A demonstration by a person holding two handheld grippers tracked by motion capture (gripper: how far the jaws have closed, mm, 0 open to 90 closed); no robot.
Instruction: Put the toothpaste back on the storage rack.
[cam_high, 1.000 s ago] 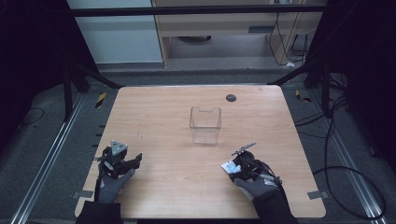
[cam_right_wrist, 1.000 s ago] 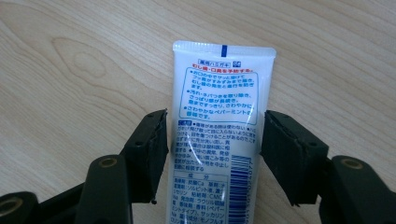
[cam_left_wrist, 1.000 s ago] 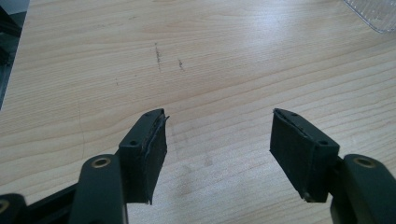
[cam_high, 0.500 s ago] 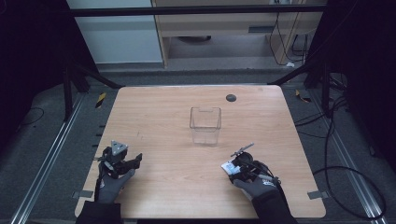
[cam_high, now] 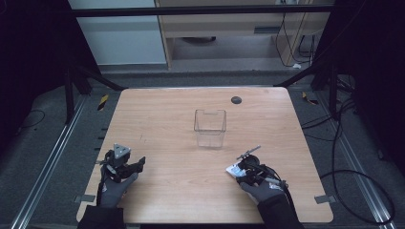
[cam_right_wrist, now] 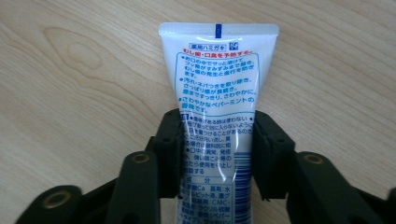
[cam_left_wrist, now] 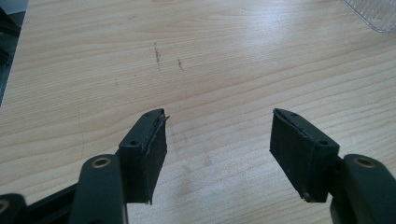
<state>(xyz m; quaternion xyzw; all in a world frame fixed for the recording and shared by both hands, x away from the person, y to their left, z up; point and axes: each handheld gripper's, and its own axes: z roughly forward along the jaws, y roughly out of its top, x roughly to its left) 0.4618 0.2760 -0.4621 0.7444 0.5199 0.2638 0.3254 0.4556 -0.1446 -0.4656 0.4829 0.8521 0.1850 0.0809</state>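
Nothing has moved: our right tongs (cam_right_wrist: 217, 154) stay clamped on the toothpaste tube (cam_right_wrist: 217, 88), left tongs (cam_left_wrist: 219, 154) apart, so we should lift level toward the clear box (cam_high: 209, 128).

High view looks forward and down over the whole table (cam_high: 172, 200). Both gripper views sit low and close, sharing its wood top with it.

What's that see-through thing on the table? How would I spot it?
Look at the wooden table: near its middle stands a clear box, open on top and apparently empty. Beyond it lies a small dark disc; the box alone is see-through.
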